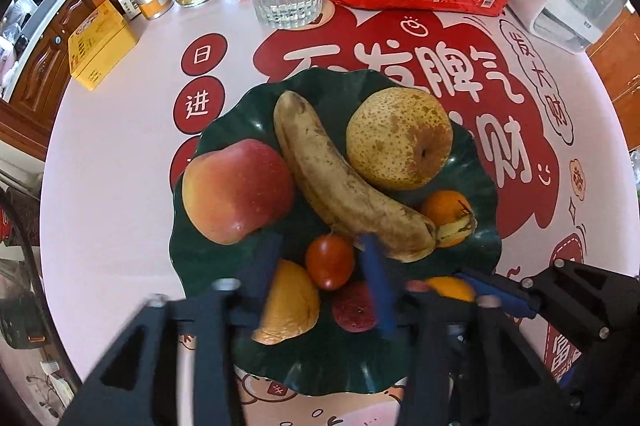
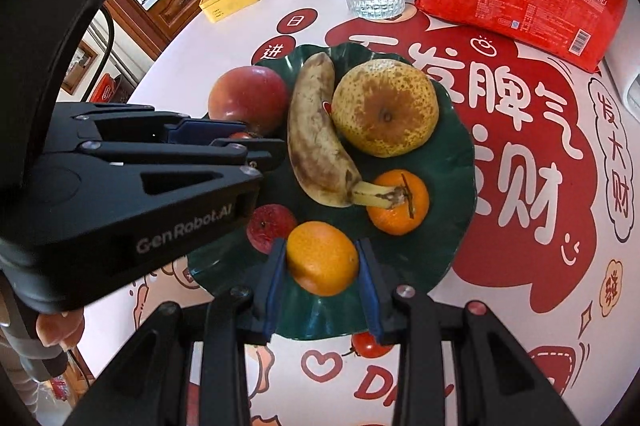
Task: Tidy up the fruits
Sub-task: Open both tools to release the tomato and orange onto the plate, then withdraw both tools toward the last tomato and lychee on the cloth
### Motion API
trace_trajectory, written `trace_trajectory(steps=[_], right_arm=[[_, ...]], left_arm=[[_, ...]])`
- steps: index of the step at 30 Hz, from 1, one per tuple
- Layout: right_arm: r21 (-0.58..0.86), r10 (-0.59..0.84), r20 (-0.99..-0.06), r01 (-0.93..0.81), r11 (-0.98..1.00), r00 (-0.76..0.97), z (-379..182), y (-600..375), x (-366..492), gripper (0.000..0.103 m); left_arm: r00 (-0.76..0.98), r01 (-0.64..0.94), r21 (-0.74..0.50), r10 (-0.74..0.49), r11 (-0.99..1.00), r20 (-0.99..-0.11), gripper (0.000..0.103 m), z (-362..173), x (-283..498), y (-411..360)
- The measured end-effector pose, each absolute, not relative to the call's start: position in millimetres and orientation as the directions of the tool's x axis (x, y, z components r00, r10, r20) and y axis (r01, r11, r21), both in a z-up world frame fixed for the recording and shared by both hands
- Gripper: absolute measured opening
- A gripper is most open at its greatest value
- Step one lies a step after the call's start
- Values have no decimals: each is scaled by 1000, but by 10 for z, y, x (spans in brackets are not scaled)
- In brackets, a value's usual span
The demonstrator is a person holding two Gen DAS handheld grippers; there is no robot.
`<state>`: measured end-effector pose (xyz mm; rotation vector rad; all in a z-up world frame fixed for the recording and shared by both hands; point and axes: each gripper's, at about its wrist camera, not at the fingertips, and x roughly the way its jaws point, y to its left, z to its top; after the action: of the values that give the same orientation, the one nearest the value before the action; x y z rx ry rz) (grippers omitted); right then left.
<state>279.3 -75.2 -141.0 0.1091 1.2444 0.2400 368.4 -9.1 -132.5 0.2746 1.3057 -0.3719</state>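
Left tongs (image 1: 320,266): matte black angular frame, triangular cut-outs, silver screw heads, blue finger pads. Right tongs (image 2: 322,258): identical build. The left unit's side carries grey "GenRobot.AI" lettering.

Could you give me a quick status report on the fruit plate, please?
Left gripper open around small tomato. Right gripper shut on orange, over green plate. Nothing in the way.
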Motion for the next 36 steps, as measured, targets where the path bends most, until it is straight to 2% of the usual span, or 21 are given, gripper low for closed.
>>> trace_trajectory(steps=[1,2,5,15,22,36], right_arm=[[213,242,-922,-126,969,301,-1408,-742,2788,35],[208,240,-922,-132,969,305,-1404,-729,2784,37],[188,227,-919,-150,971,323,-1380,-691,2758,44],[214,250,-902,-140,967,353,-1307,-713,2712,53],[228,258,-898,-126,966,355,-1297,-726,2680,53],[229,256,-887,-116,967,383,-1119,-748,2558,53]], left_arm=[[227,419,-10,-115,908,-967,72,-1304,3670,-92],[234,422,-10,-120,907,-965,78,-1287,3658,-95],[240,435,-15,-132,900,-962,83,-1254,3625,-114],[224,427,-31,-138,904,-965,85,-1255,3565,-86],[243,424,-32,-148,905,-959,91,-1179,3515,-47],[276,385,-25,-141,923,-951,93,-941,3313,89]])
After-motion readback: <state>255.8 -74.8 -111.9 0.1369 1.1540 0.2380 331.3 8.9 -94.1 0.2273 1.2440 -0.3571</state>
